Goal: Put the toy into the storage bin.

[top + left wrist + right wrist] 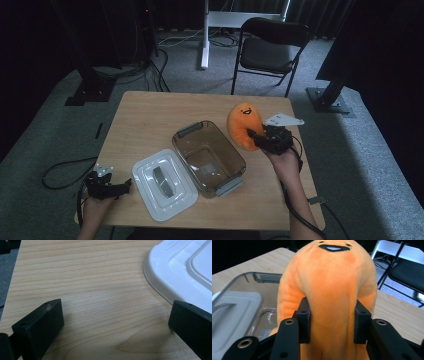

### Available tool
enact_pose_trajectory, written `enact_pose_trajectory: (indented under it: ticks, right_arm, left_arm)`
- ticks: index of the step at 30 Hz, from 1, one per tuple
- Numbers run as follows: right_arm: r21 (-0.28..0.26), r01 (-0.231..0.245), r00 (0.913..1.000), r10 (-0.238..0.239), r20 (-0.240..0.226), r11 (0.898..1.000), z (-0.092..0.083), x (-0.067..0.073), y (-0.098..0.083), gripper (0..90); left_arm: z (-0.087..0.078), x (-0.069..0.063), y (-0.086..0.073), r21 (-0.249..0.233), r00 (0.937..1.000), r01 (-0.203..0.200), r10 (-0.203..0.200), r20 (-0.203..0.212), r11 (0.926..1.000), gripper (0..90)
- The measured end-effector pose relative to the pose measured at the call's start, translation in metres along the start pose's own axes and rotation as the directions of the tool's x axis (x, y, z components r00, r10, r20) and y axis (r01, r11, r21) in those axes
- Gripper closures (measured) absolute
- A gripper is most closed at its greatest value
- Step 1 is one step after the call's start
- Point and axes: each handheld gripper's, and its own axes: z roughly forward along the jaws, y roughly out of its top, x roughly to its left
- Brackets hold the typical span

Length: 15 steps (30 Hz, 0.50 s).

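Observation:
An orange plush toy [243,124] with a stitched smiling face is held at the right of the table, beside the clear tub [208,157]. My right gripper [256,137] is shut on the plush toy [332,290], both pads sunk into its soft lower body. The tub [244,282] lies to the left behind the toy in the right gripper view. A white lid [164,183] lies flat left of the tub. My left gripper [125,186] rests near the table's front left corner, open, with bare wood between its jaws and the lid [185,270] just beyond.
The wooden table [145,120] is bare at its back left. A black folding chair [270,50] stands on the grey carpet behind the table. Cables trail over the floor at left and off each gripper.

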Motion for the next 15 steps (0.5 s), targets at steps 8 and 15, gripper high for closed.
enact_pose_trajectory:
  ticks: [8,15]
  right_arm:
    - [-0.011,0.034,0.9984,-0.034,-0.044,0.999,0.004,0.015,0.01,59.5]
    - [-0.012,0.062,0.9951,-0.063,-0.076,0.998,0.014,0.029,0.015,59.4]
  left_arm:
    - [0.0,0.0,0.0,0.0,1.0,-0.001,0.001,0.0,1.0,0.3]
    - [0.0,0.0,0.0,0.0,1.0,0.0,0.0,0.0,1.0,0.3]
